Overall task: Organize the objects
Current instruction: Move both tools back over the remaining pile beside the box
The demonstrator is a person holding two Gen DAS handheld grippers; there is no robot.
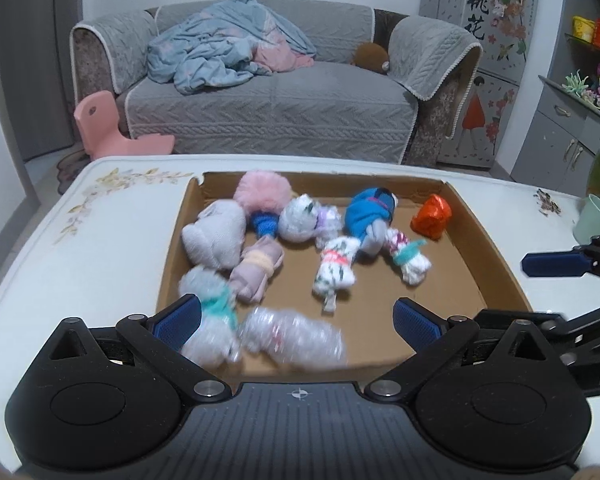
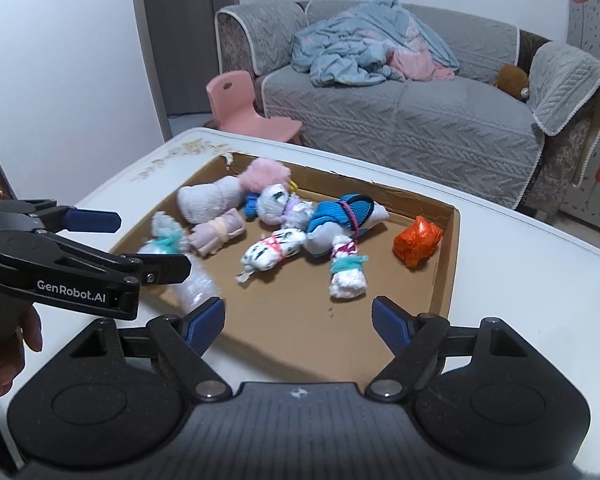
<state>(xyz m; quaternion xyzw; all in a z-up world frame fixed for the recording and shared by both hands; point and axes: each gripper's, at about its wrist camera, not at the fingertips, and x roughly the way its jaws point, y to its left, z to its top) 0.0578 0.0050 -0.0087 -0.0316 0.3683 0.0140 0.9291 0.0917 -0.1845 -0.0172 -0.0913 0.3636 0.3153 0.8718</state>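
A: Nearest the lens is the left gripper (image 1: 296, 322). Its jaws stand wide apart and grasp nothing. The left blue pad (image 1: 179, 322) is just beside a blurred whitish sock bundle (image 1: 210, 336) with a teal band, but I cannot tell if they touch. A second blurred bundle (image 1: 296, 338) lies between the pads.

B: And the right gripper (image 2: 298, 322)?

A: Its jaws are also spread wide, with nothing in them, over the near edge of the cardboard tray (image 2: 446, 258) on the white tabletop (image 2: 520, 280).

B: Where are the things to organize?

A: All inside the tray: a blue bundle (image 1: 370, 212), a pink fluffy one (image 1: 262, 192), a grey one (image 1: 216, 238), a white patterned roll (image 1: 336, 270), and an orange wrapped item (image 1: 432, 216) in the far right corner.

B: Any writing?

A: "GenRobot.AI" on the left gripper's side in the right wrist view. The cabinet (image 1: 496, 24) behind has Chinese characters.
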